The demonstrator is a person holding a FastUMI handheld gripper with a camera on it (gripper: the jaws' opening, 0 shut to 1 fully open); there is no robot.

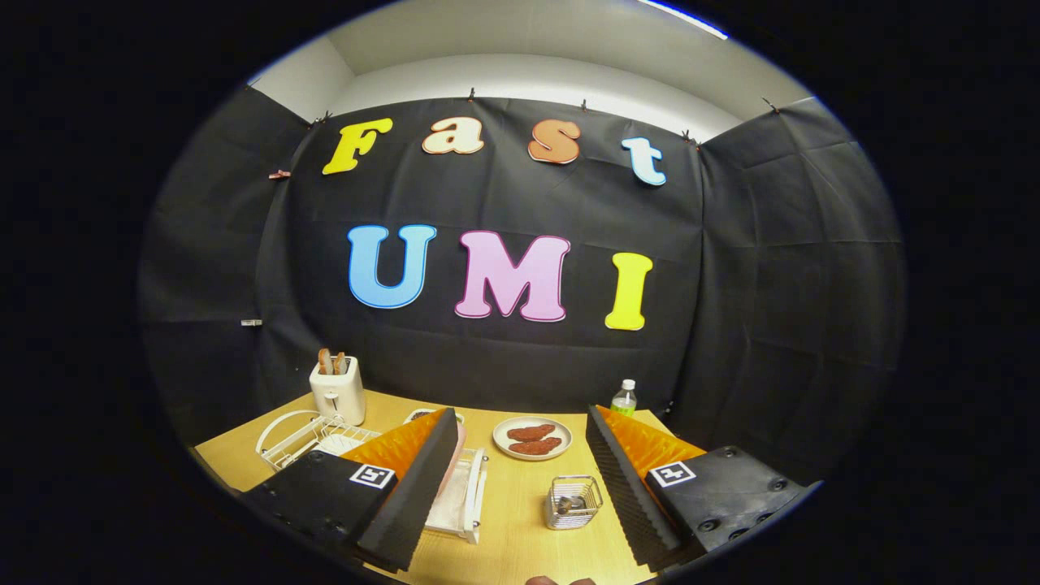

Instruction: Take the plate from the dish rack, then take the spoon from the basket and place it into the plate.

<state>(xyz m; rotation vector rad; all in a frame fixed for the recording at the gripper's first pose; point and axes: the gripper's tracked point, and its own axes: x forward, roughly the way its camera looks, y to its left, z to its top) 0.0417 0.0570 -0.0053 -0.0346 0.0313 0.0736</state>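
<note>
Basket [574, 502] before plate [532, 438] — dish rack [465, 496] left, toaster [338, 391] behind.

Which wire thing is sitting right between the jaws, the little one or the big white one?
The little metal basket. It sits on the table between the open jaws of the gripper. The big white dish rack is off to the left, past the left jaw.

The table [520, 520] looks like pale, smooth matt wood, the small basket [574, 502] shiny wire metal, the toaster [338, 392] glossy white plastic, and the gripper's [520, 487] spread fingers carry ridged, matt pads [626, 487].
</note>
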